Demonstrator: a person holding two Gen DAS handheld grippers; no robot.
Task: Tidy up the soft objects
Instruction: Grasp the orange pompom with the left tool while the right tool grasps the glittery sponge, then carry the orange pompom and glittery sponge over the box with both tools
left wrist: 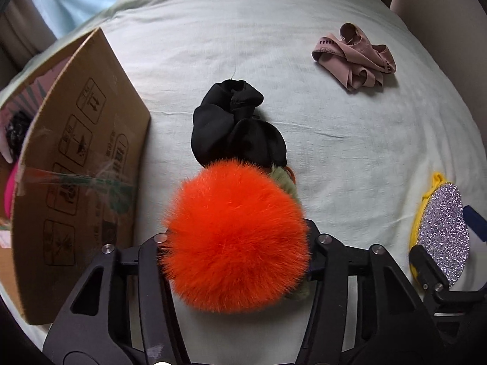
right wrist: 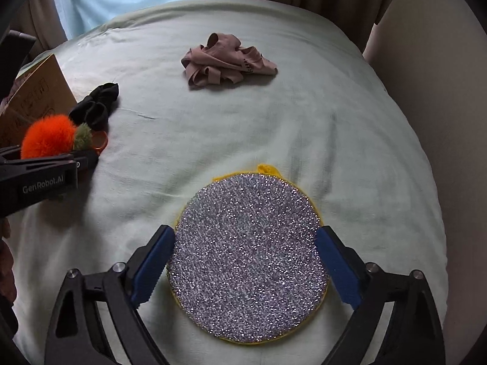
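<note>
- Nearest the left wrist camera is the orange pompom (left wrist: 236, 237), a ball of long fur that fills the space between the jaws of the left gripper (left wrist: 240, 243); the jaws press on its flanks, so I judge it clamped, above the bed.
- It should be very light and springy. The fur will slide, so a hold through the middle of the ball looks safer than one on the hair tips. A green tuft (left wrist: 284, 179) and an orange loop hang at its far side.
- The right gripper (right wrist: 245, 261) has its blue pads (right wrist: 152, 263) spread around the glitter disc (right wrist: 248, 258), at or just beside its rim; whether they grip it I cannot tell. The disc looks thin, with a rough face and a yellow edge.
- Ahead of the left gripper lies a black cloth bundle (left wrist: 236, 124); to its left stands the cardboard box (left wrist: 82, 164), already holding items.
- Far ahead and right, pink straps (left wrist: 354, 56) lie crumpled.
- The pale bedsheet (right wrist: 334, 121) is soft and creased; curtains hang behind.
</note>
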